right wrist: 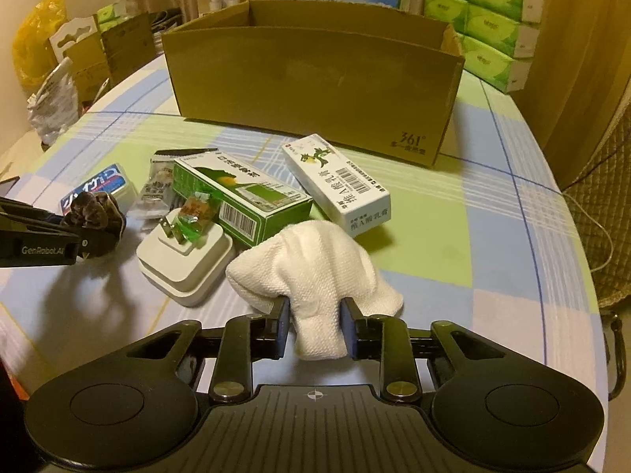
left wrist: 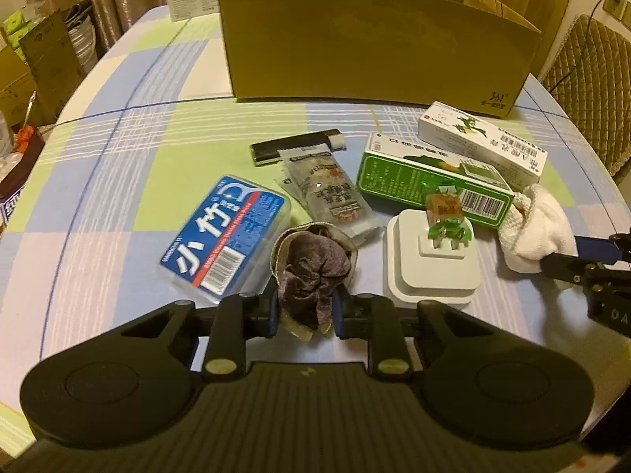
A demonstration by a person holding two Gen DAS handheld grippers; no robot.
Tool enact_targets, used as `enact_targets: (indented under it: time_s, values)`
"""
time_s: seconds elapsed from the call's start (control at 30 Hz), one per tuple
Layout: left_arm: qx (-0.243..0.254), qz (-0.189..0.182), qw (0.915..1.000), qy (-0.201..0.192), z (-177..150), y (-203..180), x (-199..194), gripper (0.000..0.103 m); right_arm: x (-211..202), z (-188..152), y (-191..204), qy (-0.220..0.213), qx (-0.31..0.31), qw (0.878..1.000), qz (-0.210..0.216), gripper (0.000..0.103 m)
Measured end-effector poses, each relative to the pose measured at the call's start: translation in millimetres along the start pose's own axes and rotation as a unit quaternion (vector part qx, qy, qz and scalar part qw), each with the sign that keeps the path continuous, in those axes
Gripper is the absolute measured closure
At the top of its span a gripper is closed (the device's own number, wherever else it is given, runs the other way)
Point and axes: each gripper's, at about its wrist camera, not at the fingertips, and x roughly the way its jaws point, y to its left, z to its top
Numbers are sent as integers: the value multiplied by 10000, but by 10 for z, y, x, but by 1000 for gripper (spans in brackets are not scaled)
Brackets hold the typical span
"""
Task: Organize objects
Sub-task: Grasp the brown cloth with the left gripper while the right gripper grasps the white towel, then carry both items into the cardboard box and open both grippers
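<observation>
Left wrist view shows the left gripper (left wrist: 303,309) with its jaws pinching a crumpled dark sock (left wrist: 313,272), the bundle wedged squarely between the two blue pads and bulging out ahead of them over the checked surface (left wrist: 118,165). Just beyond the sock lie a blue dental floss case (left wrist: 224,232) to its left and a clear snack packet (left wrist: 331,197) behind it. A white charger plug (left wrist: 432,264) sits to the right of the sock with its prongs up, and a small wrapped candy (left wrist: 447,213) rests on top of it. A black lighter (left wrist: 295,146) lies farther back.

Right wrist view shows the right gripper (right wrist: 314,329) with its jaws clamped on a balled white sock (right wrist: 315,272); the narrow end of the sock is squeezed between the pads while the wider part spreads forward, just beside the charger plug. A green carton (right wrist: 244,197) lies behind the plug, and a white carton (right wrist: 339,181) leans across the green one's far end. An open cardboard box (right wrist: 315,86) stands upright at the back of the surface, well apart from both socks. Green tissue packs (right wrist: 485,23) are stacked behind the box on the right.
</observation>
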Motion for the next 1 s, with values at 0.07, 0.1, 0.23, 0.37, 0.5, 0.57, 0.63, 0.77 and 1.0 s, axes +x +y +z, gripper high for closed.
enact_targets:
  time_s: [0.07, 0.1, 0.23, 0.37, 0.5, 0.57, 0.63, 0.77, 1.0]
  values:
    - [-31, 16, 10000, -10, 5, 17, -56, 83, -50, -3, 10, -16, 70, 10000, 22, 80]
    - [-36, 23, 10000, -27, 4, 23, -84, 83, -75, -3, 21, -25, 83, 10000, 16, 80]
    - [-38, 40, 9999, -115, 4, 32, -216, 83, -171, 1, 65, -65, 123, 9999, 62, 82]
    - [-38, 46, 9998, -190, 3, 36, -337, 83, -253, 6, 88, -102, 151, 9998, 86, 83]
    - [-27, 38, 9997, -258, 6, 29, -442, 83, -317, 0, 94, -146, 177, 9997, 111, 84]
    - [-13, 30, 9996, -295, 14, 20, -490, 83, -346, 1, 90, -169, 204, 9996, 120, 84]
    - [6, 22, 9995, -329, 25, 8, -530, 83, -375, 2, 87, -191, 210, 9995, 119, 84]
    - [50, -2, 9992, -392, 48, -13, -595, 83, -439, 18, 70, -269, 263, 9993, 90, 85]
    - [140, -69, 9987, -484, 120, -55, -681, 83, -593, 135, 18, -442, 360, 9983, 87, 85]
